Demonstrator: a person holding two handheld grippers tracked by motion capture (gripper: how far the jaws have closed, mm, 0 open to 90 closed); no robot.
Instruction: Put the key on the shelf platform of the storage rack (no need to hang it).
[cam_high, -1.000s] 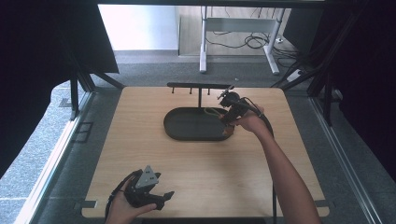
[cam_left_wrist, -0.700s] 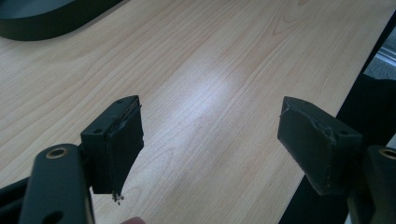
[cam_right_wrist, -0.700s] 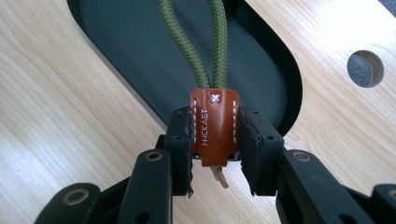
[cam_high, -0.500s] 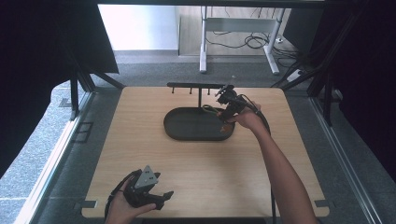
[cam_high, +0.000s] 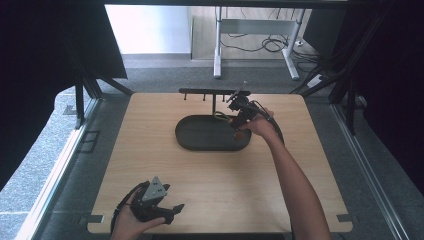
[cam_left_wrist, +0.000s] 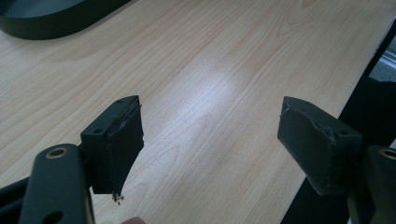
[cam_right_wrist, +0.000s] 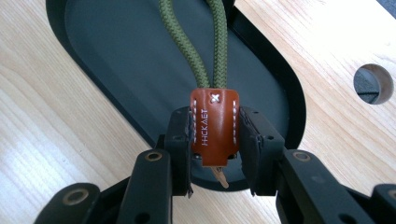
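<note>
Leather tab (cam_right_wrist: 214, 126) clamped between right tongs (cam_right_wrist: 215, 140), over tray (cam_right_wrist: 116, 56)

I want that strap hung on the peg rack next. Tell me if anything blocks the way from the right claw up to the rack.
Nothing visible does. The right claw is shut on the brown leather tab of the green cord over the black tray; the peg rack stands just behind it, with open air between.

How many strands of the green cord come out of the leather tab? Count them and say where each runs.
2. Both strands leave the top of the brown leather tab clamped in the right tool: the left strand and the right strand run side by side over the black tray.
</note>
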